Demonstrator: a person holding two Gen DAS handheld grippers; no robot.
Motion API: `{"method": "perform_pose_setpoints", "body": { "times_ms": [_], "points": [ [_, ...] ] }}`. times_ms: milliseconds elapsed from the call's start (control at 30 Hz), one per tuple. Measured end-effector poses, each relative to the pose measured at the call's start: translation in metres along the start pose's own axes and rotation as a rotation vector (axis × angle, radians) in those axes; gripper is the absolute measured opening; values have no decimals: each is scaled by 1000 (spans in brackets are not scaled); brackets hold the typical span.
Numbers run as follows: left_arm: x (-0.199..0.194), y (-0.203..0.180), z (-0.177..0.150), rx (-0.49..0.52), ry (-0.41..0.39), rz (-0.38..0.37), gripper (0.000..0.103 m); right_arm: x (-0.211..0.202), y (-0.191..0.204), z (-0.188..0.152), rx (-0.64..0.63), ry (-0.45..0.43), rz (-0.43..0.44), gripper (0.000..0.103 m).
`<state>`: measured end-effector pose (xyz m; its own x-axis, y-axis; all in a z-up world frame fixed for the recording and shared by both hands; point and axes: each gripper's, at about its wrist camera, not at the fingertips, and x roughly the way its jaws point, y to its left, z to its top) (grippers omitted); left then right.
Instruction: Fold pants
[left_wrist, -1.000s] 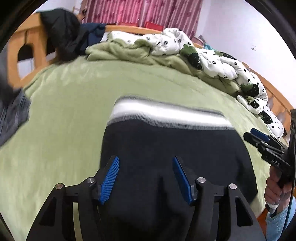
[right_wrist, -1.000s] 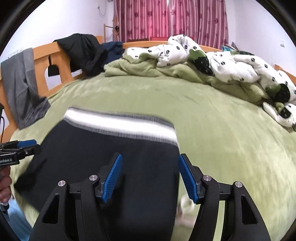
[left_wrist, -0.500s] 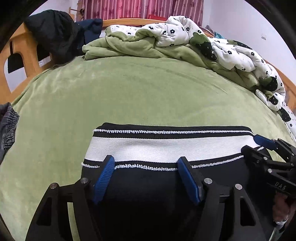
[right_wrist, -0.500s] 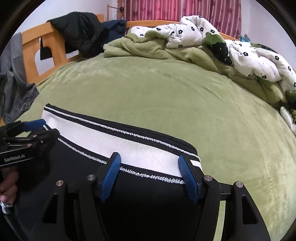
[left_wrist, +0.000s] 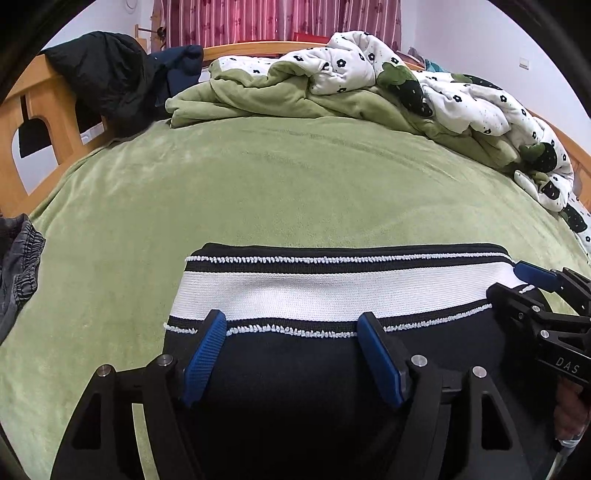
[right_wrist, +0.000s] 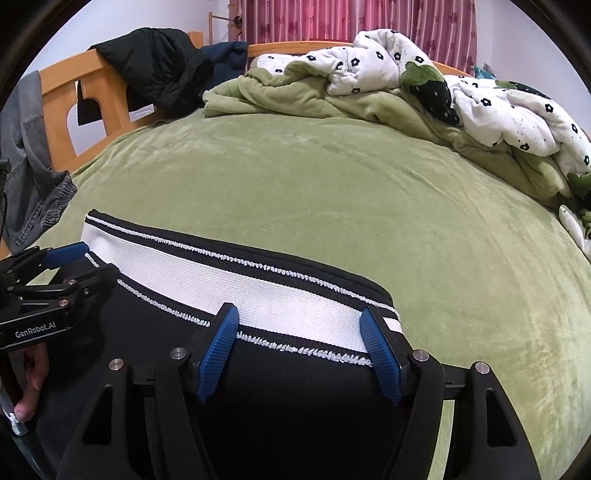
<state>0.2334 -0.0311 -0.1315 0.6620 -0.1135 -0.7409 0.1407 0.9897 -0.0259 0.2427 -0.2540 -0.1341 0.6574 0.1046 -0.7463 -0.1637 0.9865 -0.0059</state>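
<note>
Black pants with a white, black-edged waistband lie flat on the green bedspread, waistband toward the headboard. My left gripper is open, low over the left part of the pants, its blue pads at the waistband's lower edge. My right gripper is open over the right part, its pads on the waistband near the right corner. Each gripper shows at the edge of the other's view, the right one and the left one.
A bunched green blanket and flowered white quilt lie along the far and right side of the bed. A dark jacket hangs on the wooden headboard. Grey trousers hang at the left edge.
Both grippers moved forward over the pants to the waistband, which now lies flat and sharp just in front of the pads. Both stayed open.
</note>
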Motion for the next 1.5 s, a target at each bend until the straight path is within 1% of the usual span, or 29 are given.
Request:
{"method": "perform_pose_setpoints", "body": {
  "times_ms": [400, 533, 767, 833, 933, 1000, 1100, 1167, 1200, 1333, 1400, 1500],
  "points": [
    [0, -3, -1, 6, 2, 4, 74, 1, -4, 1, 1, 9, -11, 70],
    [0, -3, -1, 1, 3, -3, 77, 1, -4, 0, -2, 9, -16, 70],
    [3, -4, -3, 11, 18, 5, 82, 0, 0, 1, -13, 14, -33, 70],
    [2, -6, -4, 19, 31, 16, 82, 0, 2, 2, -18, 26, -43, 71],
    [-6, -11, -8, 44, 55, 56, 82, -6, 3, 1, -26, 47, -48, 71],
    [-18, -15, -17, 79, 73, 77, 82, -14, 3, -5, -12, 55, -46, 72],
    [-34, -17, -38, 70, 143, -10, 82, -31, 8, -21, -4, 81, -30, 72],
    [-48, -20, -54, 77, 147, -27, 82, -43, 17, -34, -31, 76, -25, 72],
    [-54, -22, -61, 86, 155, -40, 82, -52, 25, -44, -67, 74, -28, 72],
    [-81, -23, -95, 115, 122, -27, 83, -74, 43, -77, -145, 58, -44, 72],
    [-91, -15, -108, 102, 99, -27, 83, -82, 39, -88, -121, 57, -28, 72],
    [-105, 3, -122, 45, 83, -46, 84, -87, 23, -93, -42, 81, 4, 72]
  ]
}}
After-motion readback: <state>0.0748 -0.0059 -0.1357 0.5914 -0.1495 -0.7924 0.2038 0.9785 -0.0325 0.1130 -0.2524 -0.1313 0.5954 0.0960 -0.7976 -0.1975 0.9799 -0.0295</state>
